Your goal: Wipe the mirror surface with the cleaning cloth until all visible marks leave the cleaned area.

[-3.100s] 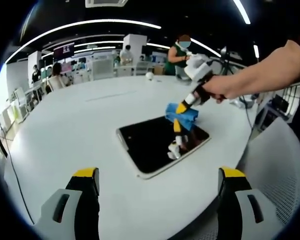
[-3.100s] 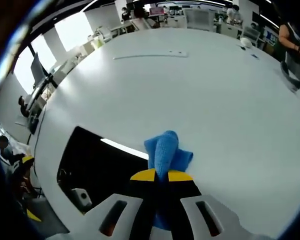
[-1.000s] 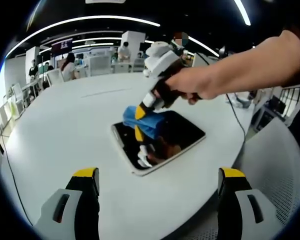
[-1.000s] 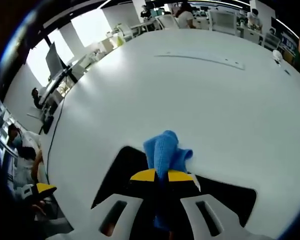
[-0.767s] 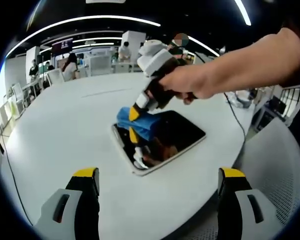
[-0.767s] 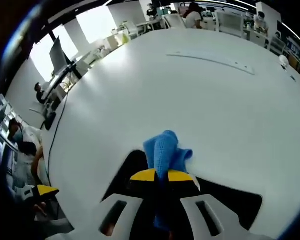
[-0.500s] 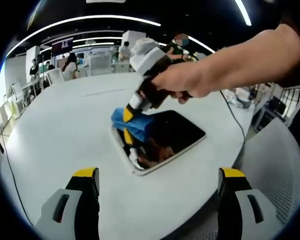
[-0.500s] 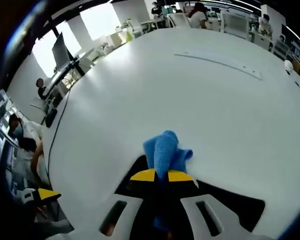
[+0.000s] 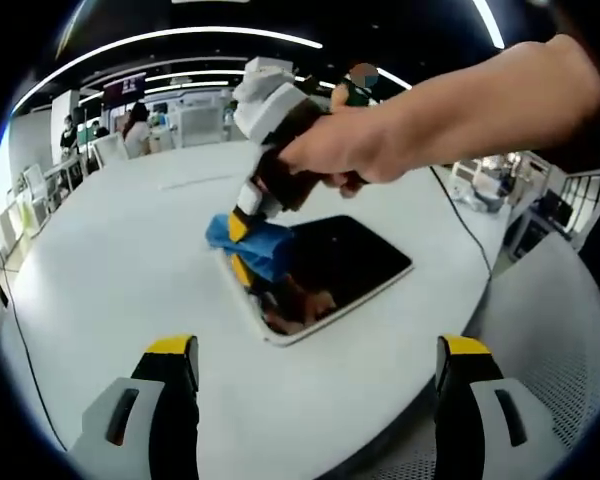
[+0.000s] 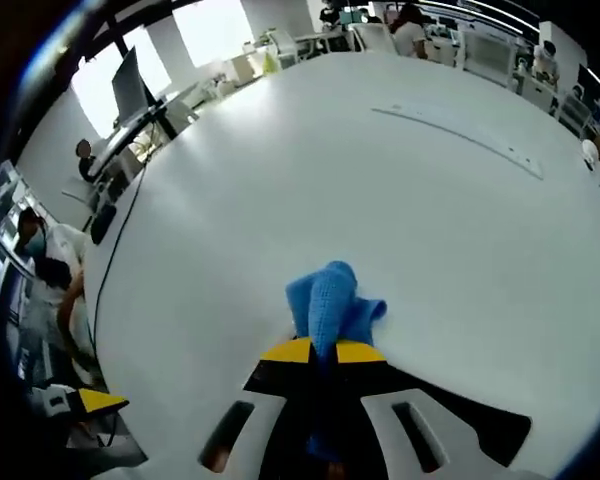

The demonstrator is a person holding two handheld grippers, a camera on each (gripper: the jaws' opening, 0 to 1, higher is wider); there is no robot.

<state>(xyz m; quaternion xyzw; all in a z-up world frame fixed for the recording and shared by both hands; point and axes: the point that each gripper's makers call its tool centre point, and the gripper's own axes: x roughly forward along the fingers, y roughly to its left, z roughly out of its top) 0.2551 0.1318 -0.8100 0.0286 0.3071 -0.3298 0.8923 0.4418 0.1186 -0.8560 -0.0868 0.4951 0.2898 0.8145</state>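
A: What has changed?
B: The right gripper (image 9: pixel 238 230), pinching the bunched blue cleaning cloth (image 9: pixel 252 246), has slid left to the near-left edge of the flat dark rectangular mirror (image 9: pixel 330 270); earlier it worked the right side.
A: Anything nearby?
B: The left gripper (image 9: pixel 315 365) hovers spread above the round white table (image 9: pixel 110 260); a person's hand (image 9: pixel 345 152) hides the handle.
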